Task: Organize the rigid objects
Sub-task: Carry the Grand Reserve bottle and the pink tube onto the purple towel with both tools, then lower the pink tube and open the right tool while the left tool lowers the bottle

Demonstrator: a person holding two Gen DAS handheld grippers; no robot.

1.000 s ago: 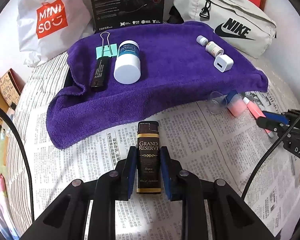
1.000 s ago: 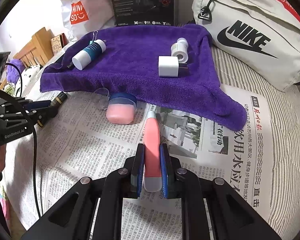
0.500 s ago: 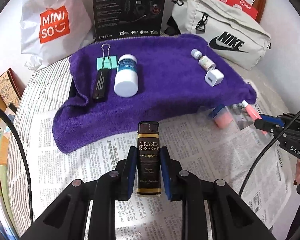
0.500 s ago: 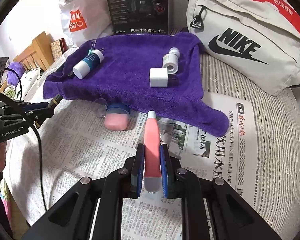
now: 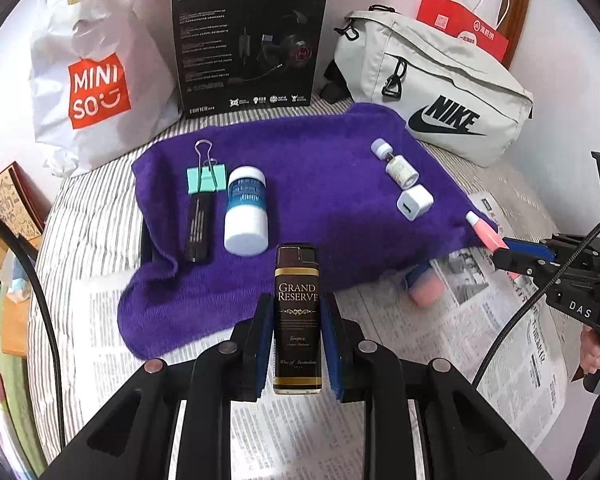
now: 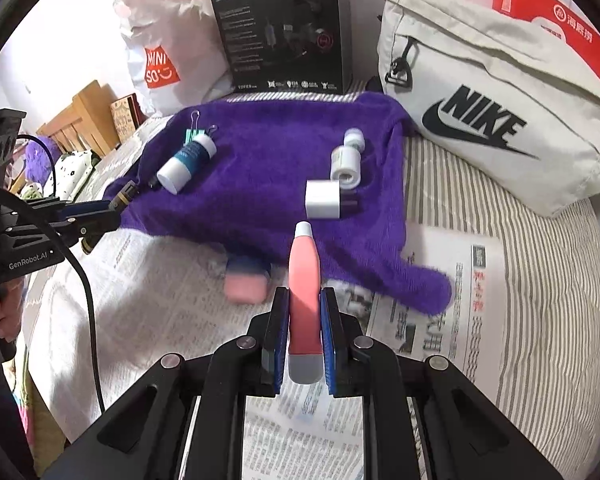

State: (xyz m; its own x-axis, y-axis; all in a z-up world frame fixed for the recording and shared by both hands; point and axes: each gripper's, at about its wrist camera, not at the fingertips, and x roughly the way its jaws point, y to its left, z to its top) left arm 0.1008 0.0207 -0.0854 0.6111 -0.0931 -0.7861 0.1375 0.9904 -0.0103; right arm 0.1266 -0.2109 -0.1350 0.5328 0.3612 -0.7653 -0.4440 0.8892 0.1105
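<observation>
my left tool (image 5: pixel 297 344) was pinching the dark grand reserve bottle (image 5: pixel 298 320) between its blue pads, label up, with the bottle's cap end out over the near edge of the purple towel (image 5: pixel 319 200). my right tool (image 6: pixel 304 340) was pressed onto the pink tube (image 6: pixel 304 300), whose white tip pointed toward the towel's front edge. in the left wrist view i could see that same tube (image 5: pixel 484 232) sticking out of the right tool (image 5: pixel 507 254) beside the towel's right corner.

on the towel lay a white jar with a teal label (image 5: pixel 246 212) on its side, a black stick (image 5: pixel 198 228) just left of it, and a mint binder clip (image 5: pixel 206 178) at the stick's far end. toward the right side lay a small white vial (image 5: pixel 395 164) and a white charger cube (image 5: pixel 415 202) just next to it. a pink jar with a blue lid (image 6: pixel 247 284), blurred, sat on the newspaper (image 6: pixel 172 280) at the towel's front edge, between the two tools.

the newspaper and towel lay on a striped bed (image 6: pixel 559 280). behind them stood a miniso bag (image 5: pixel 88 80), a black headset box (image 5: pixel 248 40) and a grey nike bag (image 5: pixel 439 92).
</observation>
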